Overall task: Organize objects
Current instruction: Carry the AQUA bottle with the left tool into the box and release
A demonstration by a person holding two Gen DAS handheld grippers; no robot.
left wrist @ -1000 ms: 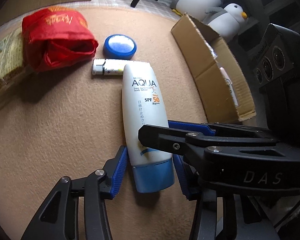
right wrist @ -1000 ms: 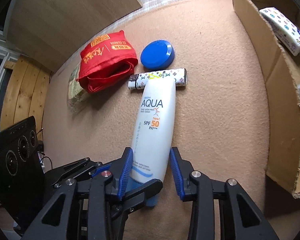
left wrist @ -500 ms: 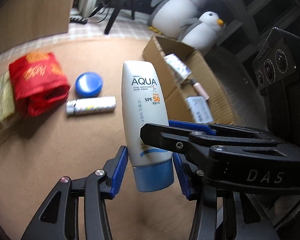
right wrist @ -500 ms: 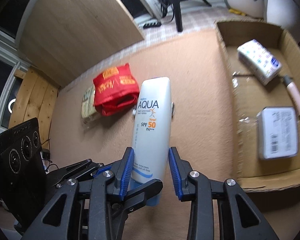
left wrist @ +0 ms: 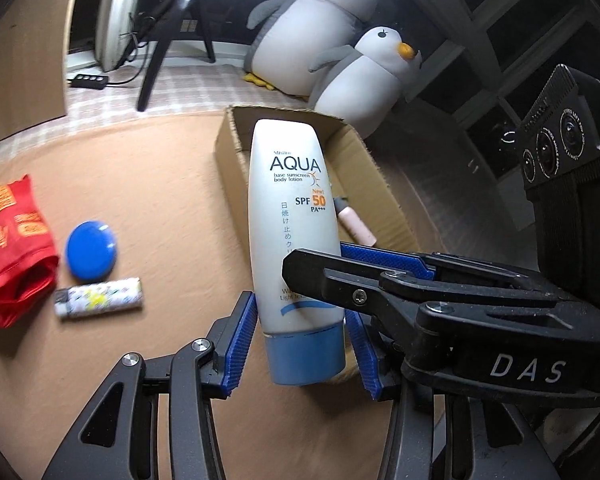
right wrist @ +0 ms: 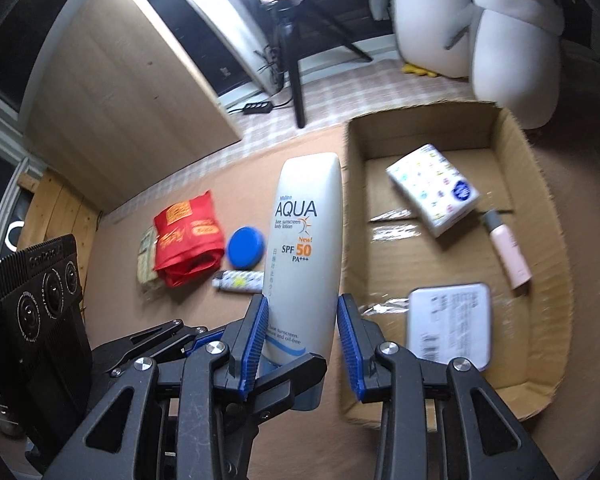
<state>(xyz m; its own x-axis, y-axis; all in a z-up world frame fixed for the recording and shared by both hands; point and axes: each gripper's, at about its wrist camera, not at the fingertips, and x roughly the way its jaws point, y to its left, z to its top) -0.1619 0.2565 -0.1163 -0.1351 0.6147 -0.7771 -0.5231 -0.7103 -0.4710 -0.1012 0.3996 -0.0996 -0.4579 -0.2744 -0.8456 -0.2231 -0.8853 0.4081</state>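
A white AQUA sunscreen tube [left wrist: 290,216] with a blue cap hangs cap-down above the tan carpet. My left gripper [left wrist: 300,312] is shut on its lower end, just above the cap. My right gripper [right wrist: 302,304] is shut on the same tube [right wrist: 306,240], and its black fingers [left wrist: 340,276] cross in front in the left wrist view. The open cardboard box [right wrist: 420,128] lies just right of the tube and holds a patterned tissue pack [right wrist: 432,188], a pink tube [right wrist: 508,252] and a grey tin [right wrist: 450,324]. In the left wrist view the box [left wrist: 236,148] is partly hidden behind the tube.
On the carpet to the left lie a red bag [right wrist: 188,236], a blue round case [right wrist: 245,247], a patterned lighter [right wrist: 240,280] and a yellowish packet [right wrist: 146,256]. Two penguin plush toys [left wrist: 312,28] sit behind the box. Tripod legs [right wrist: 296,80] and a wooden board [right wrist: 120,92] stand at the back.
The tube lay on the carpet against the lighter; both grippers have lifted it and carried it right toward the box. The bag, case and lighter stayed put.
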